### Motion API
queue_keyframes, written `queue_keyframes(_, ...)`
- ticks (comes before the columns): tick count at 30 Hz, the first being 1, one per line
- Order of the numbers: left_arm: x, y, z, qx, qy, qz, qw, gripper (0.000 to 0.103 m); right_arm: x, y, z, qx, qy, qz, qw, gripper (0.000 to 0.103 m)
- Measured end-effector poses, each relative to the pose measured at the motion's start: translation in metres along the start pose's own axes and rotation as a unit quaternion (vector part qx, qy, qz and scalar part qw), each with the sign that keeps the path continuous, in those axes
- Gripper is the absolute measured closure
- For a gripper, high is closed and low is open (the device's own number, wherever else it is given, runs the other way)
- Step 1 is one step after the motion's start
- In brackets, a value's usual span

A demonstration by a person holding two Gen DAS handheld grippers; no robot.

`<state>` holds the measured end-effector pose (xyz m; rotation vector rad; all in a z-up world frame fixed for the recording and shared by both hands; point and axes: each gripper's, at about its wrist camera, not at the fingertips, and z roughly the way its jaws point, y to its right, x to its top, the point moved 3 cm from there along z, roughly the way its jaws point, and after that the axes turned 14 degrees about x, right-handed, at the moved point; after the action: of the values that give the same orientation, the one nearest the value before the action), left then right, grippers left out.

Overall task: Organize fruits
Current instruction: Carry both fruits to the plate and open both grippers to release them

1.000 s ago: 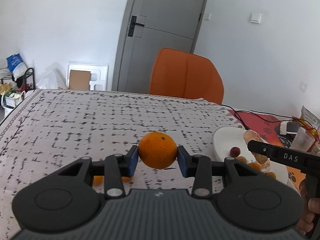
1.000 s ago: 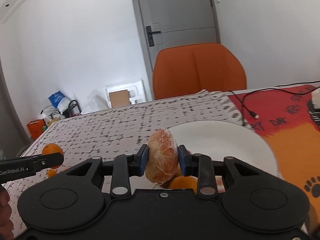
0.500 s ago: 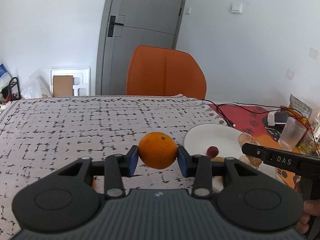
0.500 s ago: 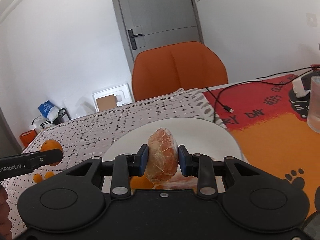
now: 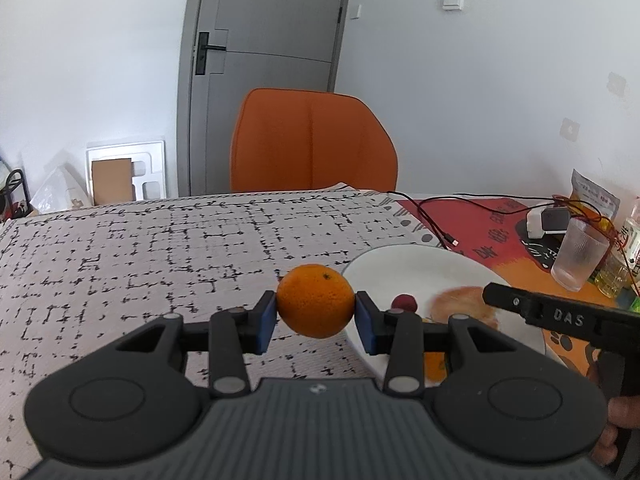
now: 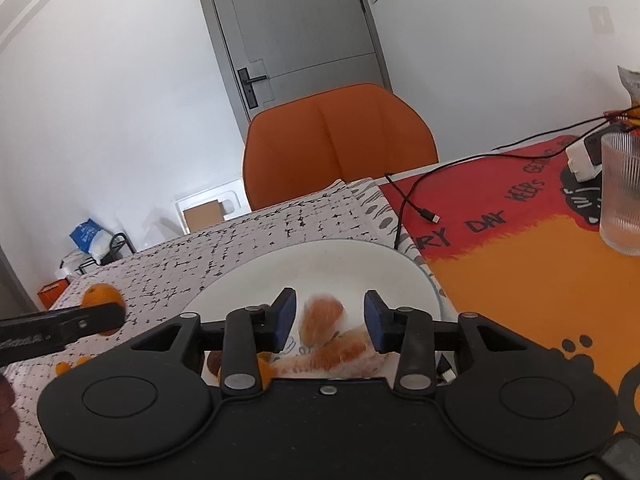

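The left gripper (image 5: 316,317) has a whole orange (image 5: 315,300) pinched between its blue pads (image 5: 267,321), one pad pressed against each side of the fruit, and it holds it up above the black-and-white patterned tablecloth (image 5: 160,248) just beside the near-left rim of the white plate (image 5: 400,264). Over on the right, the right gripper (image 6: 330,316) sits low over that same plate (image 6: 340,256) with its jaws spread wide — nothing is caught between the pads. Directly below the gap lies a peeled orange (image 6: 322,318), pale pith showing over the orange flesh, and it rests on the plate with more peeled pieces (image 6: 344,354) heaped against it toward the camera; the fruit looks blurred here, so how many separate pieces there are is hard to say. From the left wrist view a small red fruit (image 5: 404,303) lies on the plate too, just left of the peeled orange (image 5: 464,306), and part of another orange fruit (image 5: 434,368) peeks out under the gripper's finger. In the right wrist view the left gripper's black finger (image 6: 60,326) reaches in from the left edge with the whole orange (image 6: 100,296) showing above it. Farther right, on the red and orange mat (image 6: 520,264), stands a ribbed clear glass (image 6: 622,196) — well apart from the plate — with a black cable (image 6: 416,204) trailing across the mat. An orange chair (image 5: 312,144) stands behind the table.
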<state>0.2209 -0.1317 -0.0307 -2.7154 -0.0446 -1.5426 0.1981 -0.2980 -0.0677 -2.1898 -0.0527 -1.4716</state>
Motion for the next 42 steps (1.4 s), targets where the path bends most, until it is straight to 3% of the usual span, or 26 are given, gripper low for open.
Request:
queue_keyframes(15, 0.006, 0.034, 0.010, -0.023, 0.000, 0.026, 0.9994, 0.060, -0.010, 0.007, -0.025, 0.004, 0.007, 0.019, 1.000, 0.062)
queue_keyframes(18, 0.008, 0.033, 0.005, -0.018, 0.014, 0.030, 0.9993, 0.057, -0.010, 0.006, -0.026, 0.006, 0.008, 0.020, 1.000, 0.060)
queue_keyframes(24, 0.003, 0.013, 0.000, 0.001, 0.002, 0.016, 0.9999, 0.054, -0.012, -0.002, -0.024, 0.015, 0.005, 0.017, 1.000, 0.054)
queue_keyframes(29, -0.001, -0.010, -0.008, 0.022, 0.003, 0.006, 0.9997, 0.040, -0.015, -0.016, -0.019, 0.028, 0.002, 0.011, 1.000, 0.049)
queue_keyframes(33, -0.002, -0.028, -0.015, 0.042, 0.005, -0.003, 0.9991, 0.024, -0.016, -0.028, -0.015, 0.037, 0.000, 0.002, 0.999, 0.034)
queue_keyframes(38, -0.004, -0.050, -0.023, 0.063, 0.009, -0.012, 0.9979, 0.021, -0.018, -0.047, -0.009, 0.049, -0.004, -0.010, 0.999, 0.021)
queue_keyframes(42, -0.009, -0.069, -0.028, 0.082, 0.007, -0.019, 0.9964, 0.019, -0.019, -0.061, -0.006, 0.059, -0.002, -0.019, 0.998, 0.003)
